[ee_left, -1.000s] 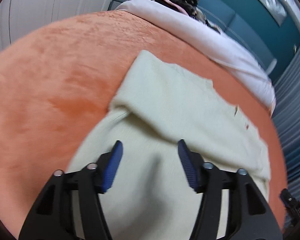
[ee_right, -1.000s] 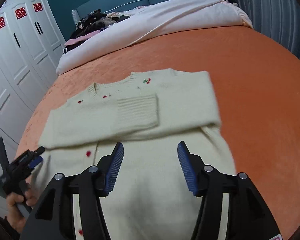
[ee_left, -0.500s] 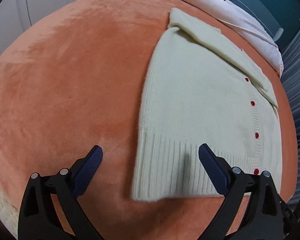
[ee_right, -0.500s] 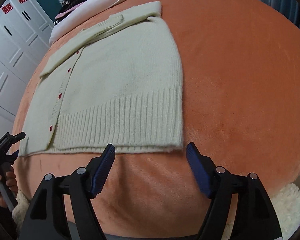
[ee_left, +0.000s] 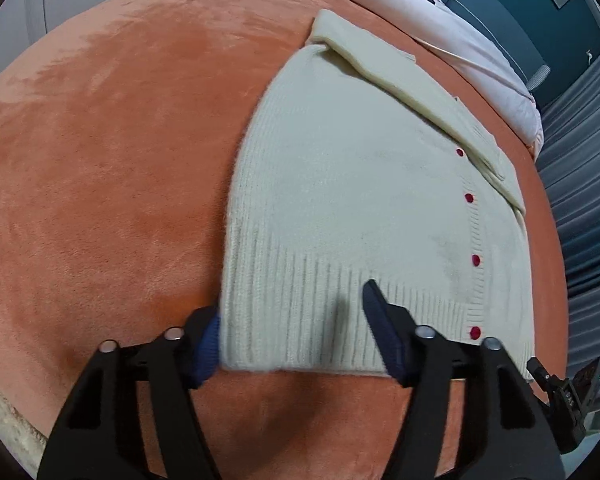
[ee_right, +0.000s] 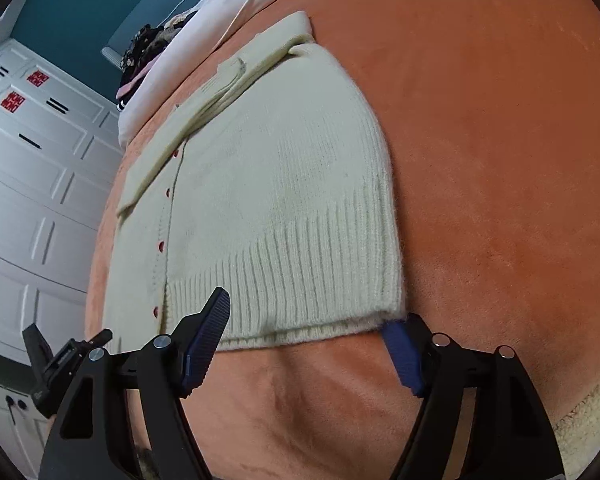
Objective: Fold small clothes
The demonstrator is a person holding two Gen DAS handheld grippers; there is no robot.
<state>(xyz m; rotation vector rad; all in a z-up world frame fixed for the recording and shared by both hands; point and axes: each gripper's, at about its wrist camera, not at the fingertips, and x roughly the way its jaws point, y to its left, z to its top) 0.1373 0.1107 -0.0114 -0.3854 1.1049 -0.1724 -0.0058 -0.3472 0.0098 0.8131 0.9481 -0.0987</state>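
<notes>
A cream knit cardigan (ee_left: 360,184) with red buttons lies flat on the orange bed cover (ee_left: 100,160), sleeves folded across its chest. My left gripper (ee_left: 292,340) is open and straddles the hem's left corner; its left finger (ee_left: 206,344) sits beside or under the edge. In the right wrist view the cardigan (ee_right: 280,200) shows again. My right gripper (ee_right: 308,340) is open at the hem's right corner, its right finger (ee_right: 400,348) tucked just under the corner. The ribbed hem (ee_right: 300,280) lies between both pairs of jaws.
A pale pink quilt (ee_left: 440,20) and a pile of dark clothes (ee_right: 148,48) lie at the bed's far end. White wardrobe doors (ee_right: 28,200) stand on the left. A cream fluffy rug edge (ee_right: 580,412) shows below the bed.
Both grippers pulled back from over the cardigan's body to its hem, then moved in so their open jaws straddle the two bottom corners.
</notes>
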